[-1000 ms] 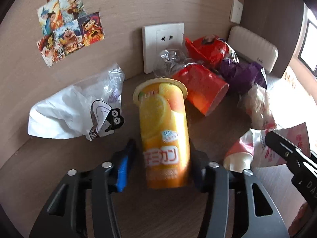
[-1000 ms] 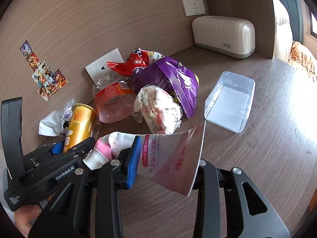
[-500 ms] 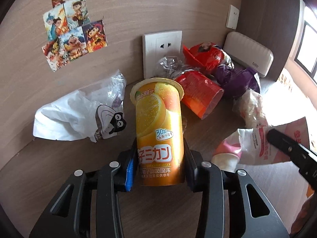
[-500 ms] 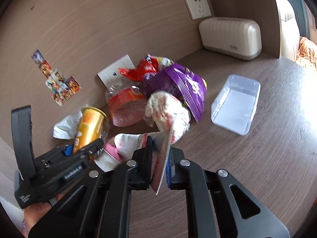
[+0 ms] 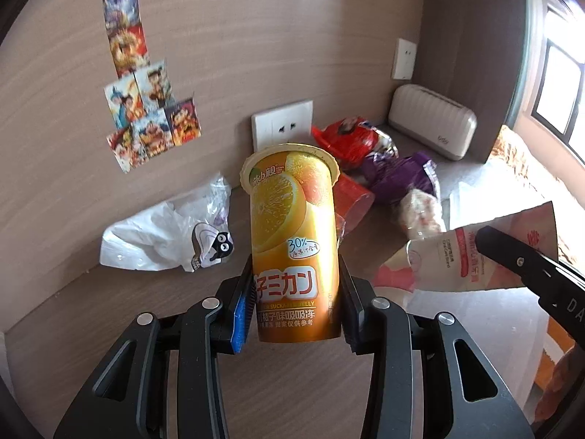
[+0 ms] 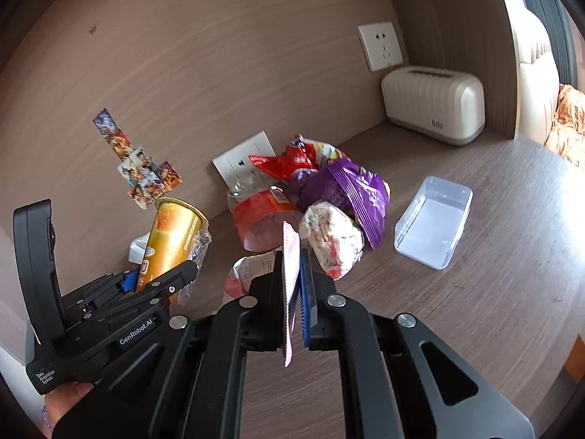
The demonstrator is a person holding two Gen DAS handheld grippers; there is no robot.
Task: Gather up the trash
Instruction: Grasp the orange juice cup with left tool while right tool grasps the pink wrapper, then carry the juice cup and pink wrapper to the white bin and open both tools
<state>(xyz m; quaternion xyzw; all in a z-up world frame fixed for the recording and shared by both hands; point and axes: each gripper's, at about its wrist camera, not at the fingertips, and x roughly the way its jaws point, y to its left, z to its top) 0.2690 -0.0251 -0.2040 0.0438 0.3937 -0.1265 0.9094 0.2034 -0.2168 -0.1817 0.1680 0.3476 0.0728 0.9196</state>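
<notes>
trash in both hands: my left gripper (image 5: 294,305) clamps the orange cup (image 5: 294,245), now lifted clear of the table (image 6: 475,311) near the socket (image 5: 283,128). my right gripper (image 6: 292,307), jaws just closed, pinches the pink pouch (image 6: 290,256). both ready for binning.

my jaws are matte black plastic with silver screws and ribbed blue pads (image 5: 242,305) (white "genrobot.ai" lettering on one body).

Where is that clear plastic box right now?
In the right wrist view, the clear plastic box sits on the wooden table, right of the purple snack bag, in front of the cream toaster.
</notes>
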